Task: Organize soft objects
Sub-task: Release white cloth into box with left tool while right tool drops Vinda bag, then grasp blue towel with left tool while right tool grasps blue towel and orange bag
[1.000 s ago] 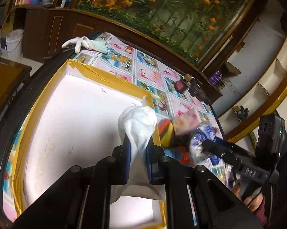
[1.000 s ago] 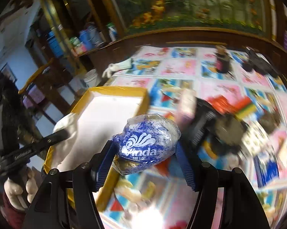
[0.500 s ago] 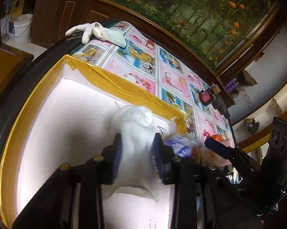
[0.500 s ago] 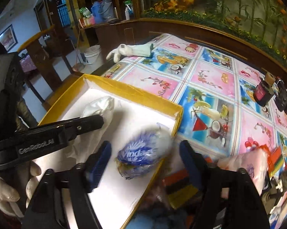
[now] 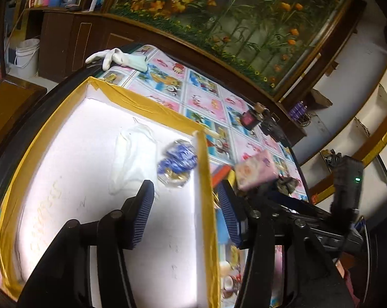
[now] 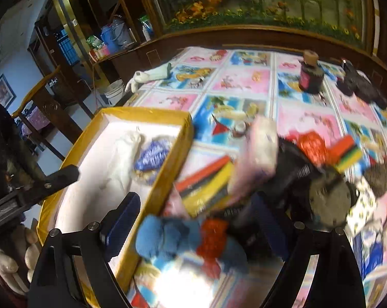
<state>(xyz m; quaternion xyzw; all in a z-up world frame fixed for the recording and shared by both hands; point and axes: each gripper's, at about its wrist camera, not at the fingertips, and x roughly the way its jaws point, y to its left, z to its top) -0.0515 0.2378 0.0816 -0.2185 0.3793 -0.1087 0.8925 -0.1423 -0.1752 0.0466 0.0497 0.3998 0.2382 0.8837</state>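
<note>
white cloth (image 5: 131,156) and tissue pack (image 5: 176,163) now released into box (image 5: 203,179), both claws opening

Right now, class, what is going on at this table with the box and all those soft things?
A person is sorting soft objects with two handheld grippers. A white cloth and a blue tissue pack lie side by side in the yellow-rimmed box. The left gripper and the right gripper are both opening with nothing gripped. The right one hangs over the pile beside the box, near a blue plush toy.
</note>
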